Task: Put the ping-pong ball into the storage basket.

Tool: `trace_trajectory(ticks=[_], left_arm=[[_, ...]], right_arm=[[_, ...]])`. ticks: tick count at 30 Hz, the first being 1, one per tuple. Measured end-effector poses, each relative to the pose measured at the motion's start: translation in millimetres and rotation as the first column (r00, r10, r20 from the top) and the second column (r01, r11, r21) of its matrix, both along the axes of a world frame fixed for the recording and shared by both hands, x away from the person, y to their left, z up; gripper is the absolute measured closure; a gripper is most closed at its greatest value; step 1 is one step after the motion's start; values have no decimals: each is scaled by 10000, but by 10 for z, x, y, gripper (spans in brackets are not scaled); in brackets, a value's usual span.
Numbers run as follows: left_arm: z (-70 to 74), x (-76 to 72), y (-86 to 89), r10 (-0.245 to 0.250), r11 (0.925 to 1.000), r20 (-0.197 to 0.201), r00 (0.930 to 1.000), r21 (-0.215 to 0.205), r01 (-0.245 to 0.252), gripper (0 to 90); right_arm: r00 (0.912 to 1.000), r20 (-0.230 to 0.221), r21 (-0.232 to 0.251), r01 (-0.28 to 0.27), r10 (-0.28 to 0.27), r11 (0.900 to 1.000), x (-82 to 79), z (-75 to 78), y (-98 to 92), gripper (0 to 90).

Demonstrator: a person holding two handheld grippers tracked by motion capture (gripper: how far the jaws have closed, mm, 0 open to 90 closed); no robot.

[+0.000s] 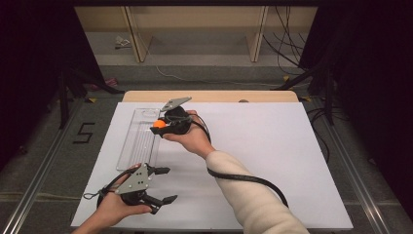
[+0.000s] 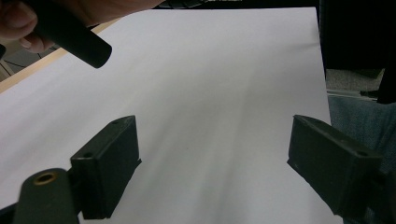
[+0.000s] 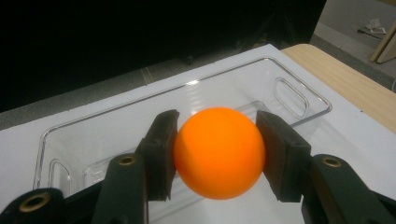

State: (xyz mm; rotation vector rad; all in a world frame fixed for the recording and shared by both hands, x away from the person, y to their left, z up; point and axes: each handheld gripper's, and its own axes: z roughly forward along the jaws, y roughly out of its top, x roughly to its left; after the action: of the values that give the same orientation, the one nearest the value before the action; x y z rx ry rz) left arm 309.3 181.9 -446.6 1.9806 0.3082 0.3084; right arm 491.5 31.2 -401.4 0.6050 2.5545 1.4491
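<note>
1. Over the clear tray [image 1: 139, 141] near the table's [image 1: 272, 146] far-left corner, the right gripper [image 1: 160, 124] clenches the orange ball [image 3: 219, 153]: picked up, not yet dropped in.
2. By the near edge, the left gripper [image 1: 165, 184] is released, empty.

One orange ball [image 3: 219, 153] is in sight, and one clear plastic tray [image 3: 299, 95]. Two grippers are counted, the left gripper [image 1: 164, 185] and the right gripper [image 1: 163, 122], over one table [image 1: 272, 146] with one white sheet on it.
</note>
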Motion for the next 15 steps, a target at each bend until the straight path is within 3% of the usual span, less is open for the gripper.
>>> trace_trajectory(ticks=[15], left_arm=[[2, -1, 1, -17, 10000, -6, 10000, -6, 17, 160]], right_arm=[[10000, -48, -21, -7, 7, 10000, 27, 16, 71, 513]])
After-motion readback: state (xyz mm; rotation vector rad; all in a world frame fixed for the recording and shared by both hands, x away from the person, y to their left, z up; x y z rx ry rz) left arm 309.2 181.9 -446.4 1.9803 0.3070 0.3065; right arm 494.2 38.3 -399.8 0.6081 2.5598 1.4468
